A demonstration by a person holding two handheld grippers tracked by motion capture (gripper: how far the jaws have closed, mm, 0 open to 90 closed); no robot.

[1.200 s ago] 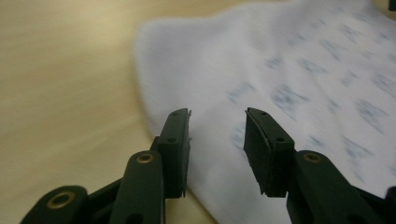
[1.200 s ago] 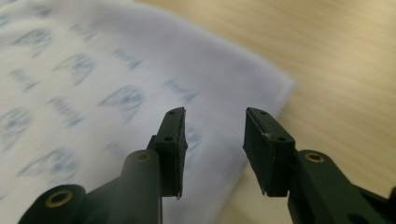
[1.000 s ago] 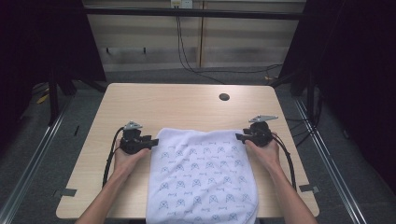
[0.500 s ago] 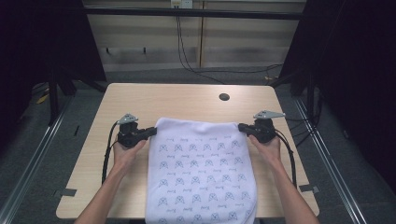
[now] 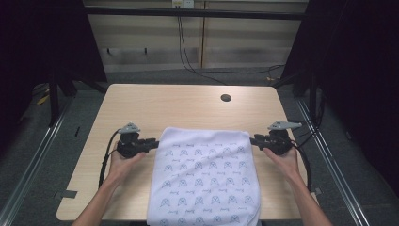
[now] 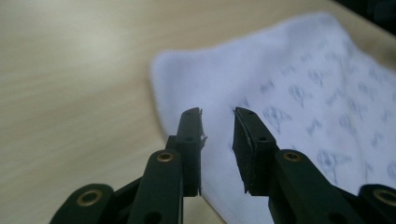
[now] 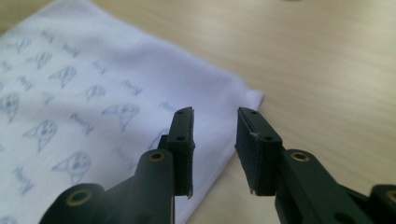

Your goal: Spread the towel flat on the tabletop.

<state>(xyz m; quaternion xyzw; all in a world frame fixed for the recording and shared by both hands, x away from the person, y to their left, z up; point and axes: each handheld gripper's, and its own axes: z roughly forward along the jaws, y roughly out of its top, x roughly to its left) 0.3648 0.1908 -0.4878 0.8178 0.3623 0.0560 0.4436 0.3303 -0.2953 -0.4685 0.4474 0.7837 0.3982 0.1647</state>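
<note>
Your left gripper [image 5: 154, 142] and right gripper [image 5: 254, 140] sit at the cloth's [image 5: 204, 174] far corners — jaws apart, holding nothing — on the table [image 5: 155, 106].

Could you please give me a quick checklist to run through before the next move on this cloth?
1. Left gripper open: ok.
2. Right gripper open: ok.
3. Both grippers level with the far corners of the white printed cloth: ok.
4. Cloth lying flat on the table: ok.
5. Near edge of the cloth fully on the table: not ok, it hangs over the near edge.
6. Cloth edge between either gripper's jaws: cannot tell.
</note>
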